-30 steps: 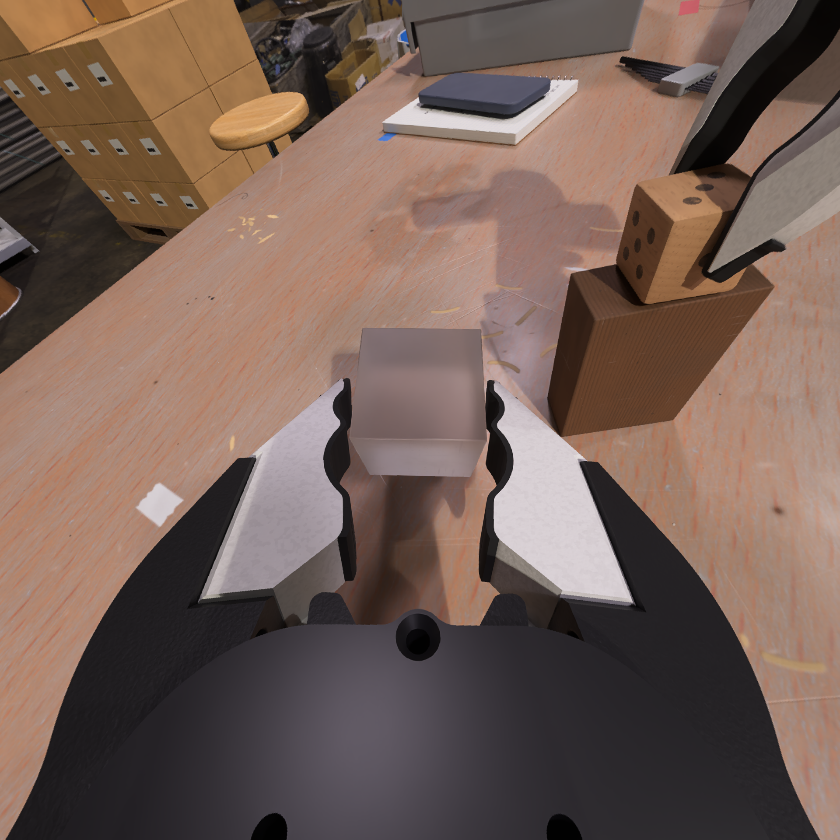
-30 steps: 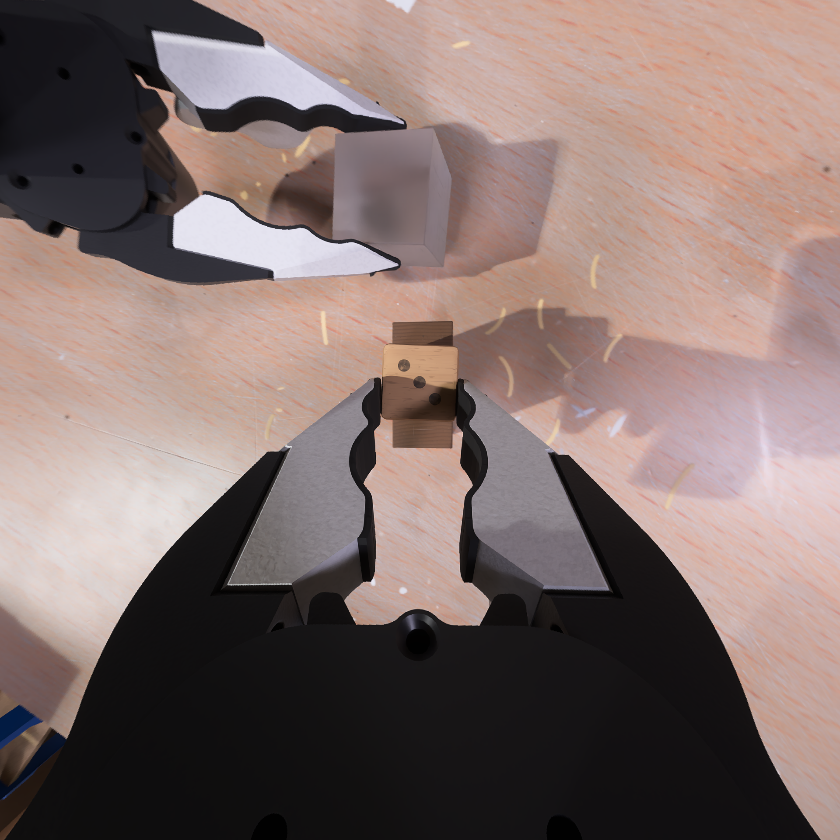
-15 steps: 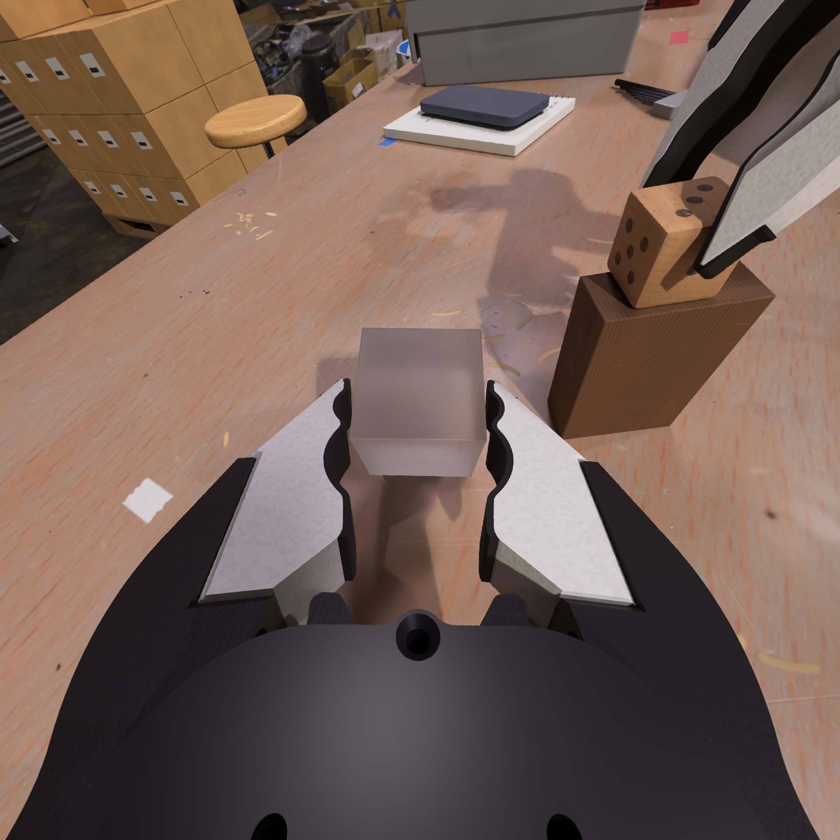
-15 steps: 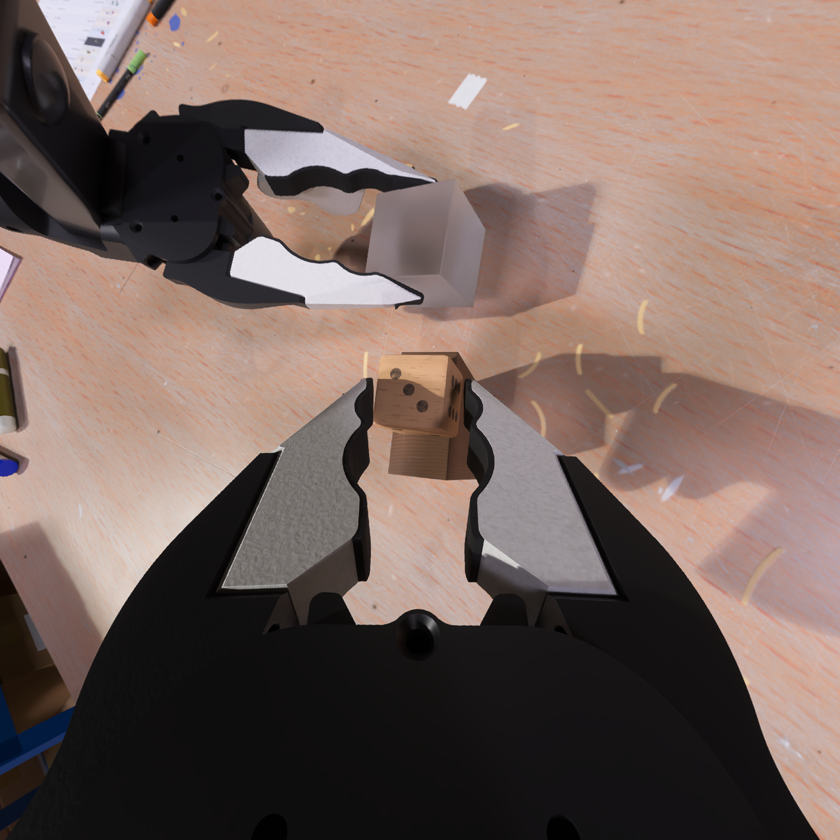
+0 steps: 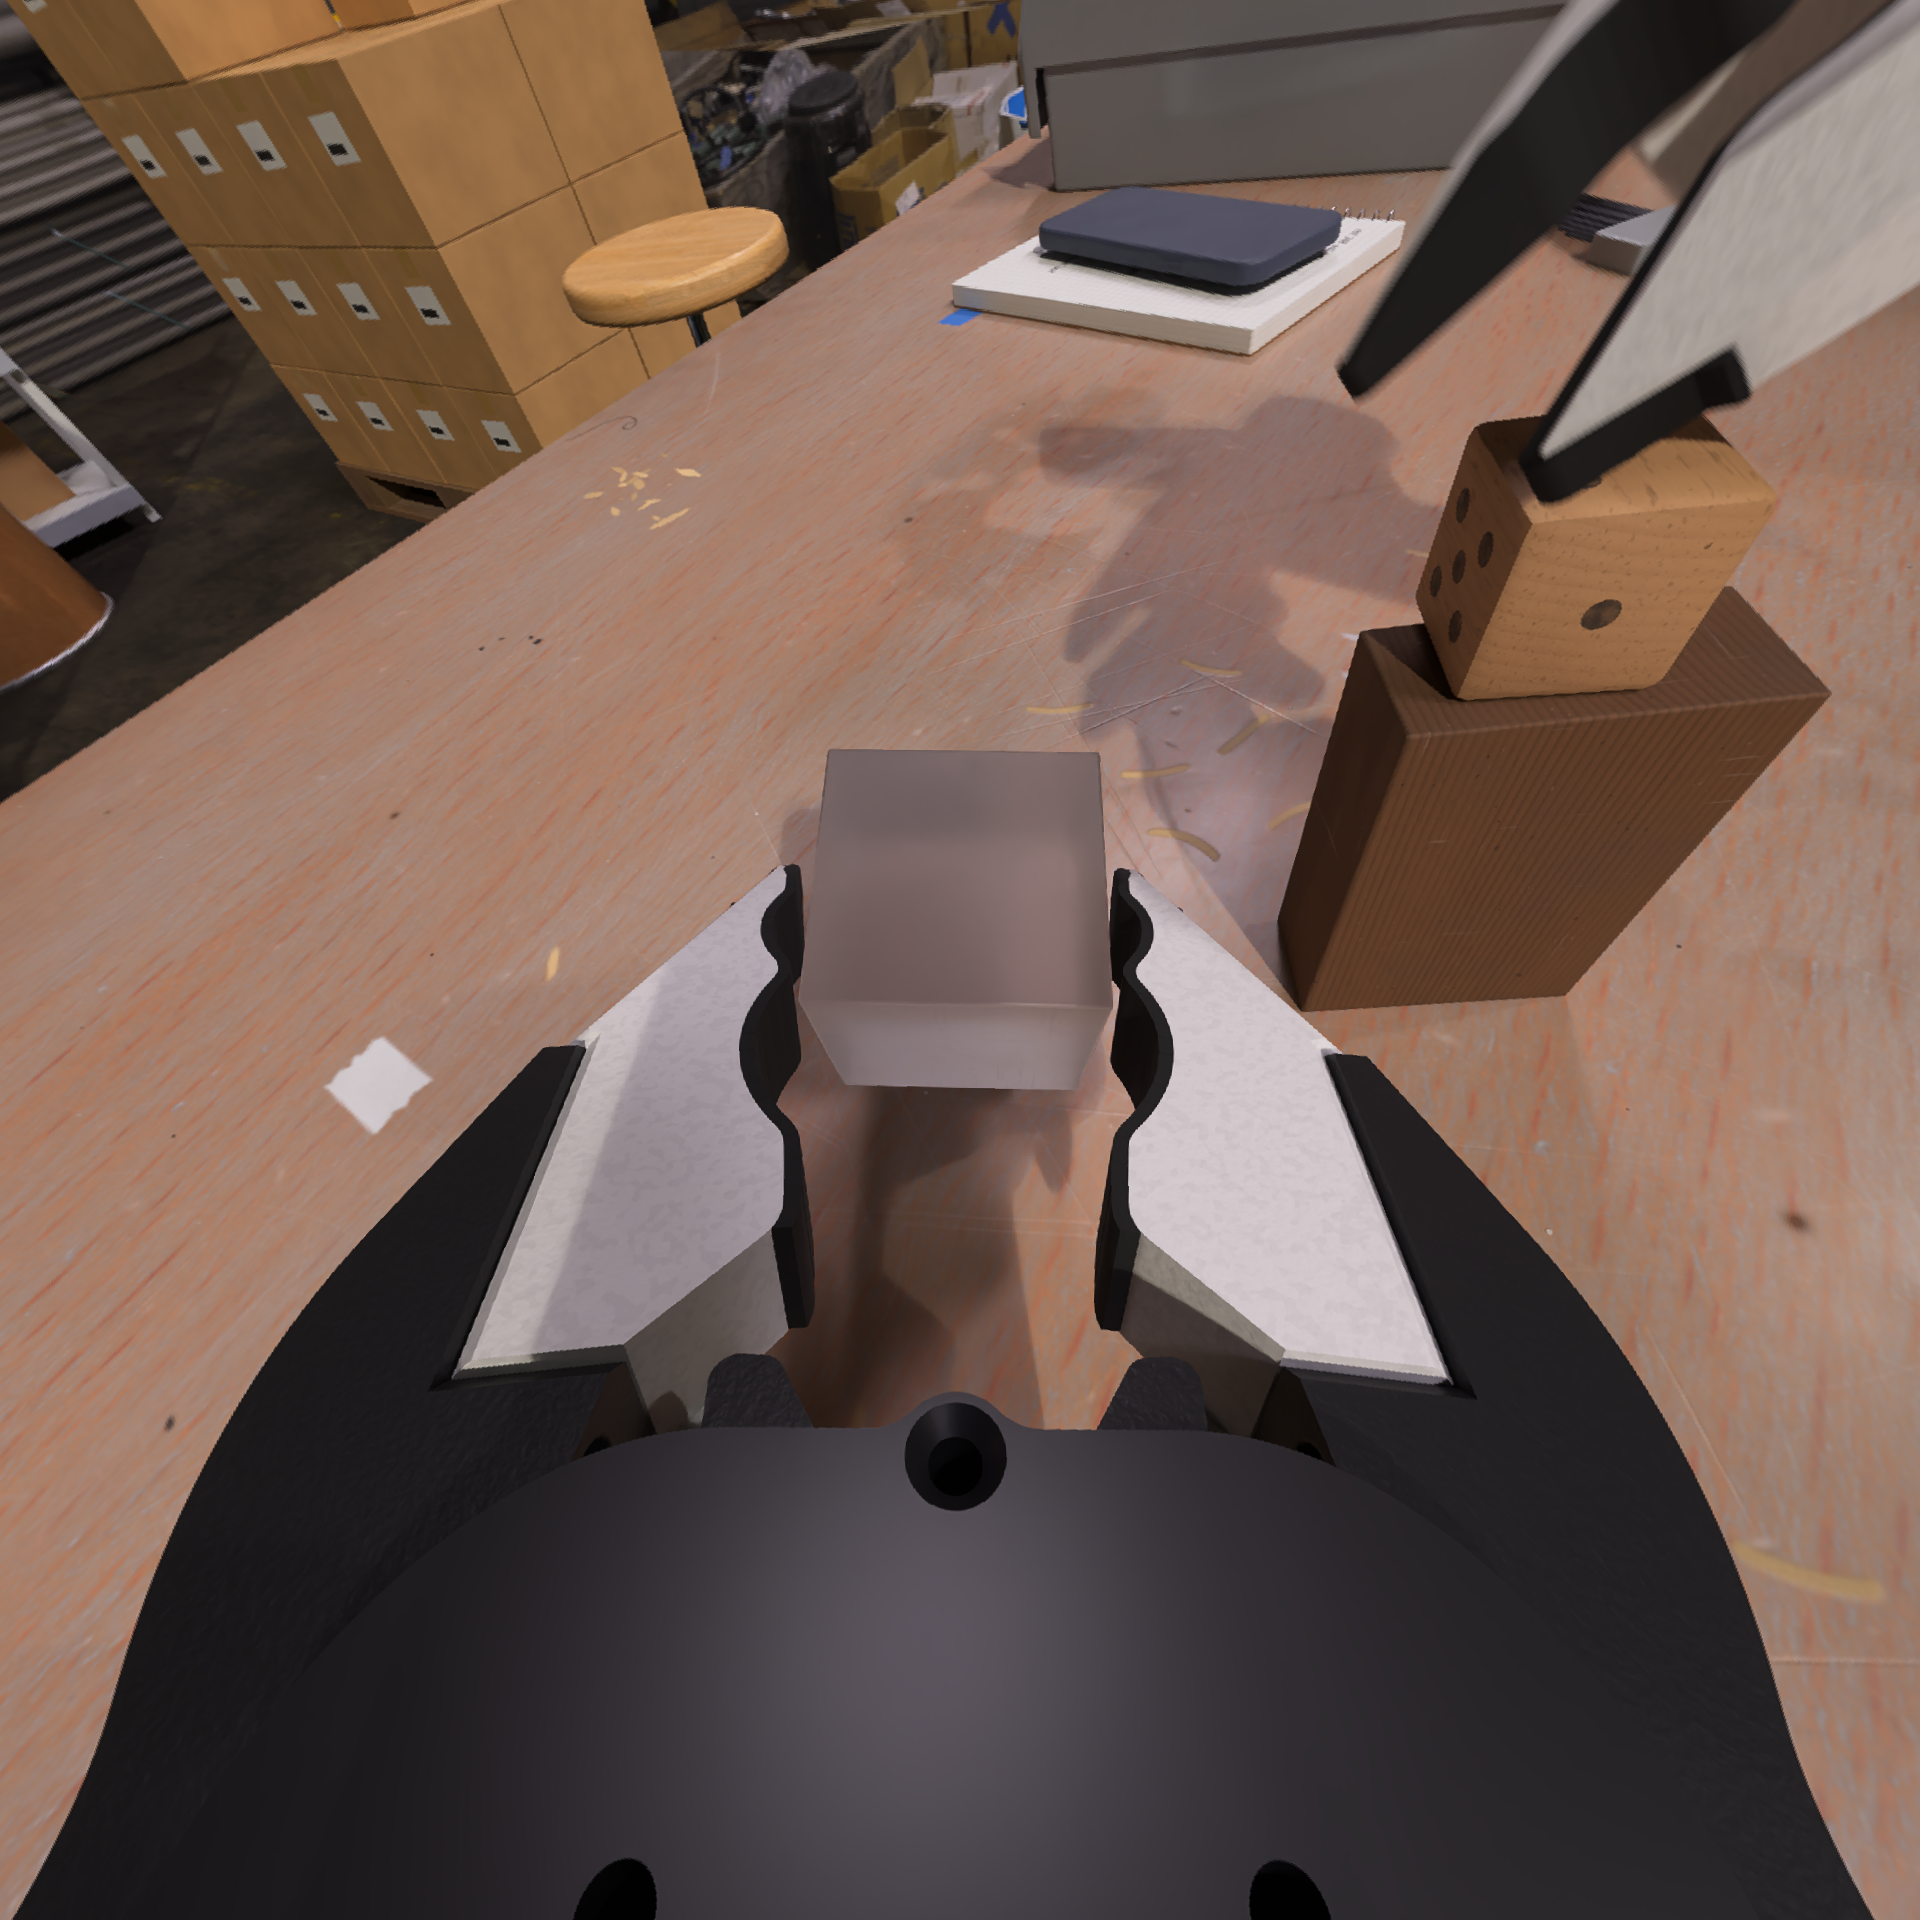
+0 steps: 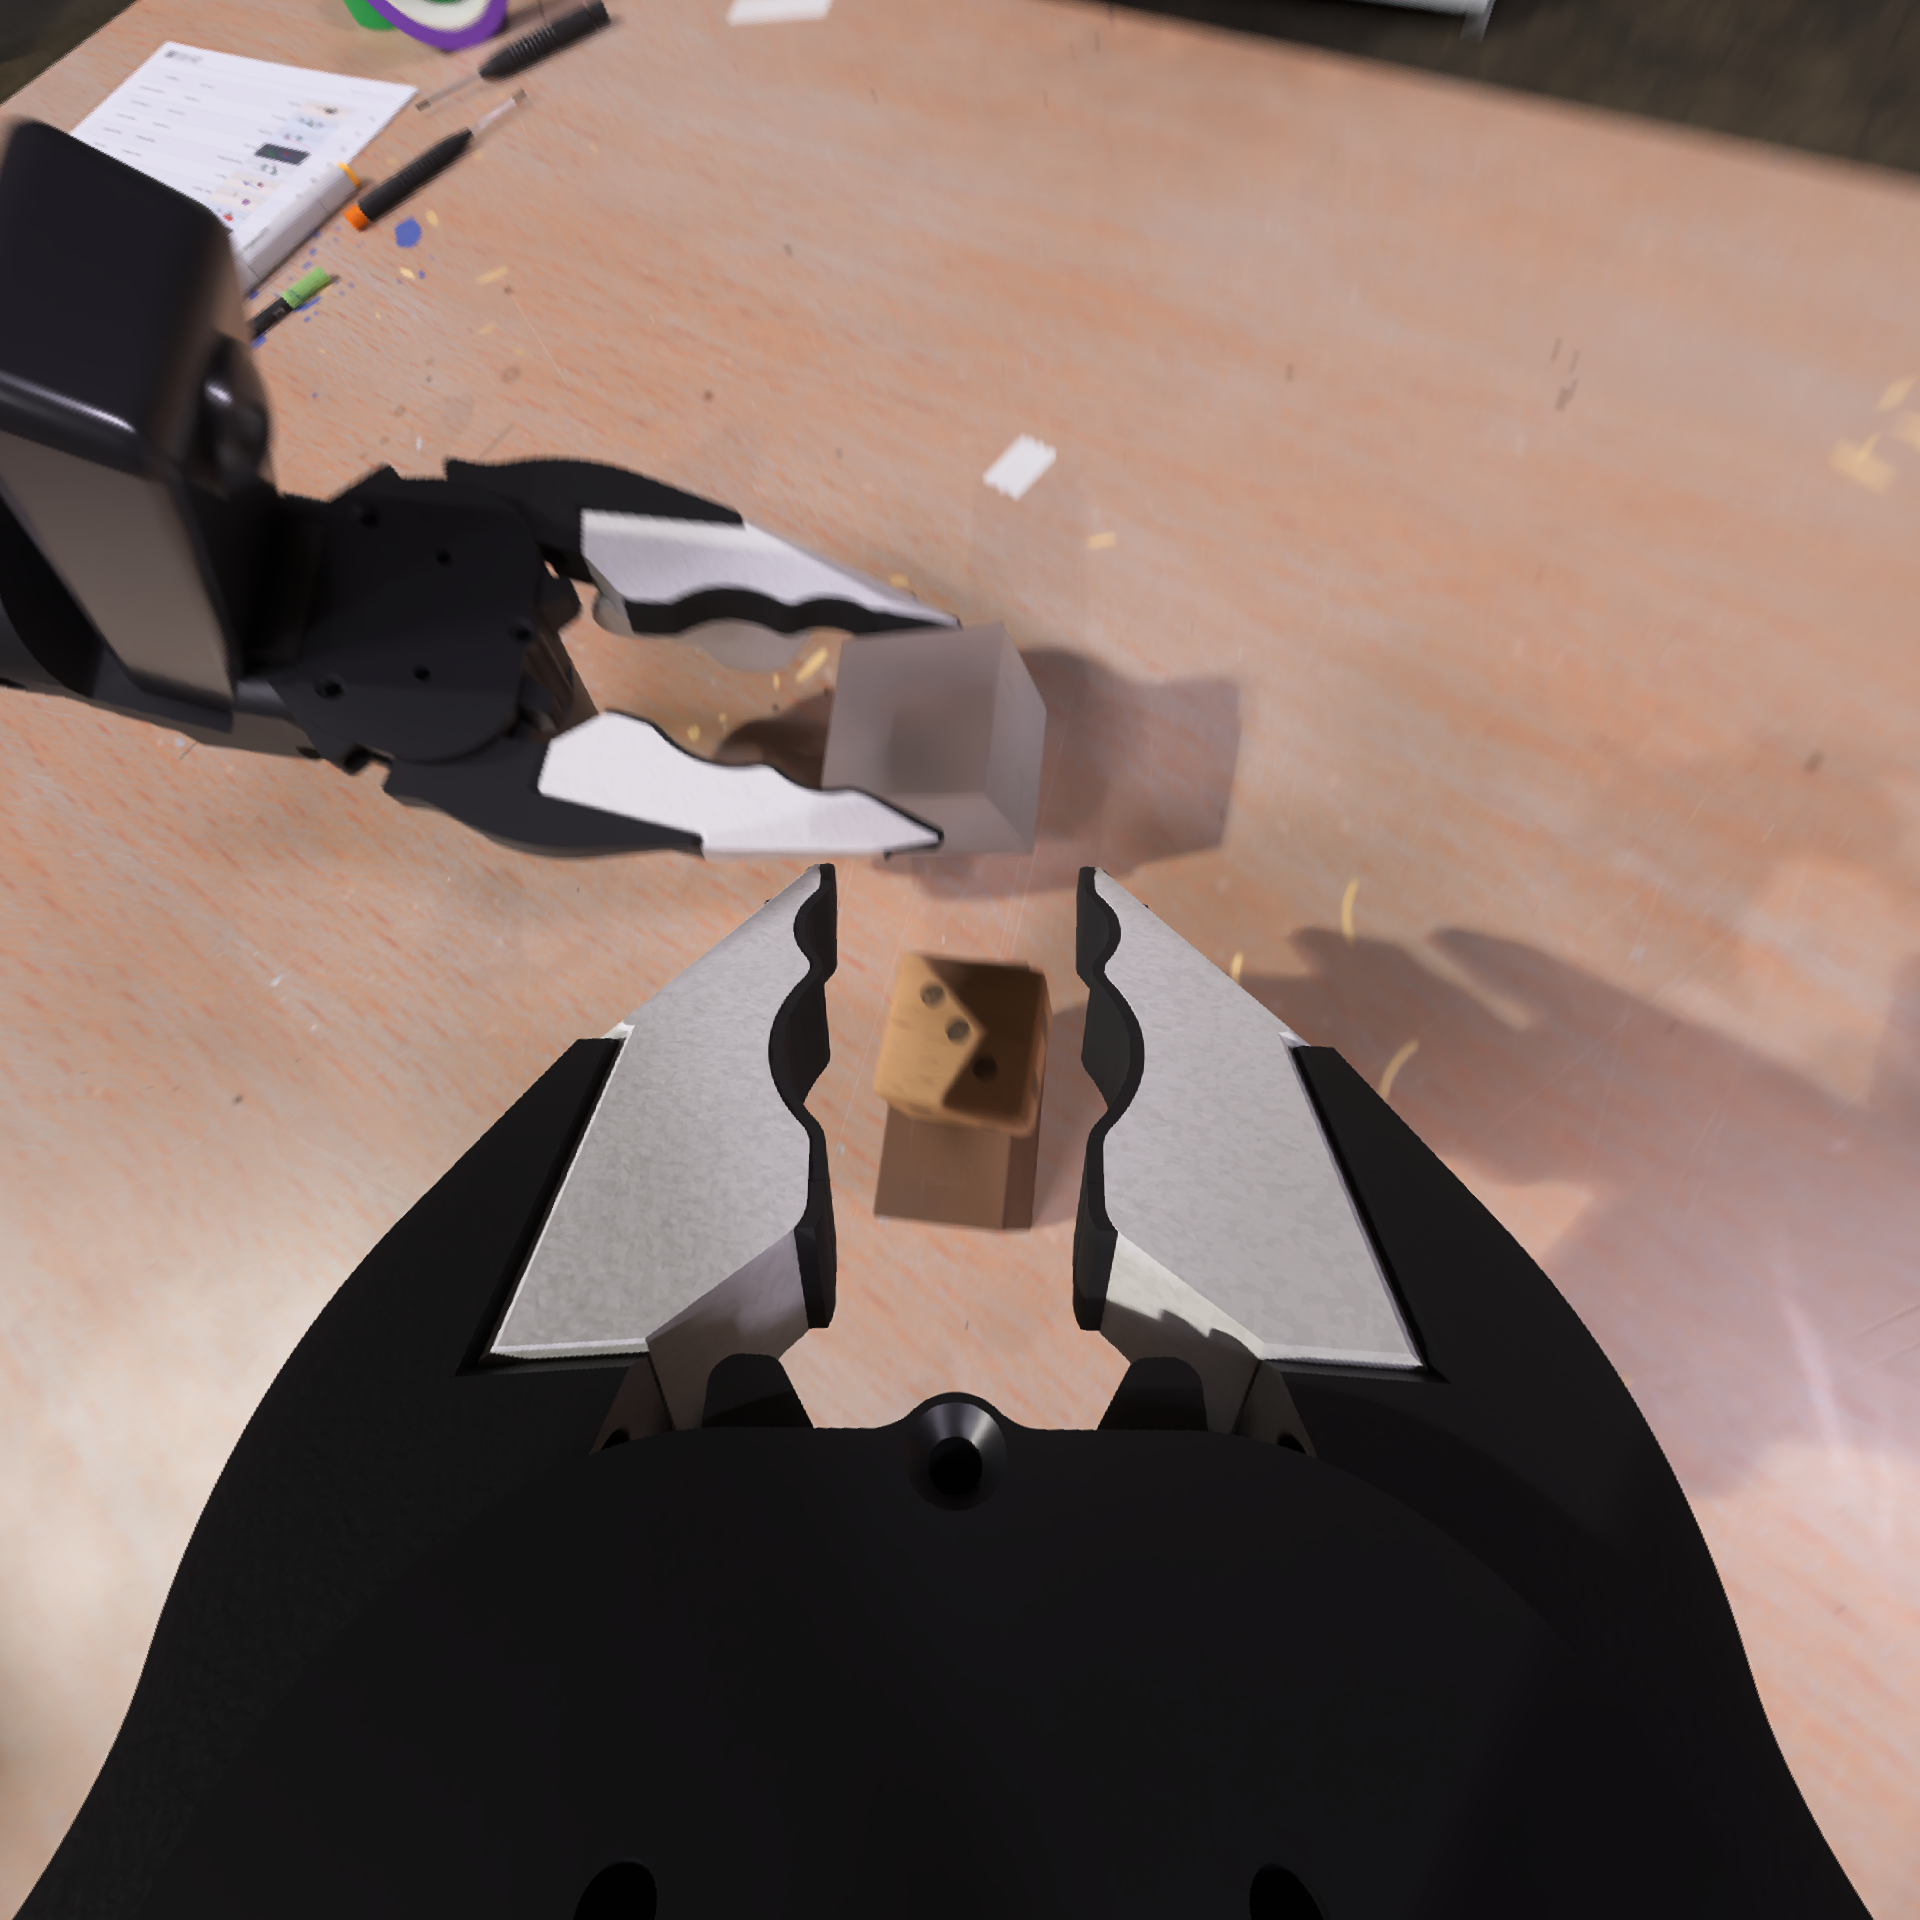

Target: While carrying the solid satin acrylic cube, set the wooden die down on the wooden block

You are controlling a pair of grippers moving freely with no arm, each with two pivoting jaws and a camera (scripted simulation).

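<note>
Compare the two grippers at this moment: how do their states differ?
The left gripper is shut on the acrylic cube, carrying it above the table; the right gripper is open and empty, clear of the wooden die. That die sits tilted on the wooden block. Both grippers share black bodies and pale fingers.

left gripper (image 5: 956,914): broad matte black body, rounded dome shape, faint grey sheen at centre. small round recessed screw hole at front middle, two oval openings at lower edge. two tapering fingers (image 5: 665,1143), speckled pale grey-white faces, bevelled at base, set in black frames. inner edges lined with black wavy pads. seen from right wrist view: boxy black-and-grey housing behind body, small screw holes on side.

right gripper (image 6: 956,894): same build, darker black body, grey fingers (image 6: 1236,1143), wavy black inner pads.
</note>
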